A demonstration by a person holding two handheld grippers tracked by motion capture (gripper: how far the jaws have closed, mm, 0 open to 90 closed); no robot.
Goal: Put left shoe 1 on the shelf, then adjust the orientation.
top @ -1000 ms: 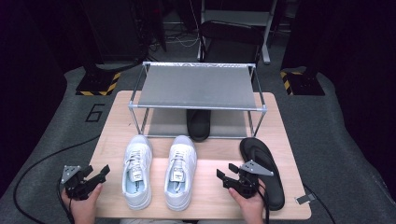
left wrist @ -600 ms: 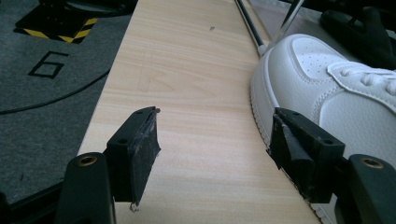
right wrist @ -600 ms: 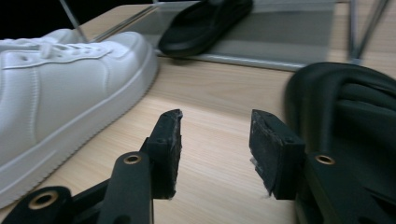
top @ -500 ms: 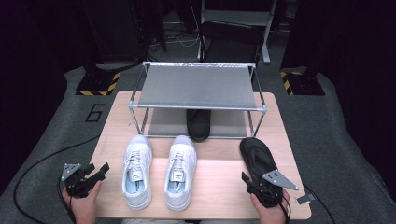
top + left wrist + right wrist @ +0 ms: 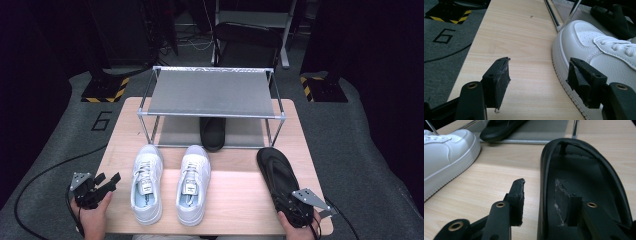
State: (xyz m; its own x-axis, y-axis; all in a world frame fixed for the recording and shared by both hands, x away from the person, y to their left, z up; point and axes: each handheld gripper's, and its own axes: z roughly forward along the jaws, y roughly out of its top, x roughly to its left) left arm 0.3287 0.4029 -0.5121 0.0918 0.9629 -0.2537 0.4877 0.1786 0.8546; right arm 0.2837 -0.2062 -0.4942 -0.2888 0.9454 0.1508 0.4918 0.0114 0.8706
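- Wooden table (image 5: 235,200) carries a metal shoe rack (image 5: 212,95) along its far edge, two white sneakers and two black sandals.
- Left white sneaker (image 5: 146,182) and right white sneaker (image 5: 194,182) sit side by side, toes toward the rack, left of the table's middle and reaching near the front edge.
- One black sandal (image 5: 212,132) lies on the rack's lower shelf, its heel end sticking out toward the table's middle.
- Second black sandal (image 5: 282,180) lies by the table's right edge, heel near the front right corner.
- Left gripper (image 5: 105,181) hovers at the front left corner, jaws wide apart, nothing between them; the left sneaker is just beside its right jaw in the left gripper view.
- Right gripper (image 5: 539,200) sits at the sandal's heel, jaws apart and straddling the sandal's left rim: one jaw outside over the wood, one inside on the footbed. Not clamped; gap visible on the outer side.
- Hands (image 5: 92,217) come in from the front edge.
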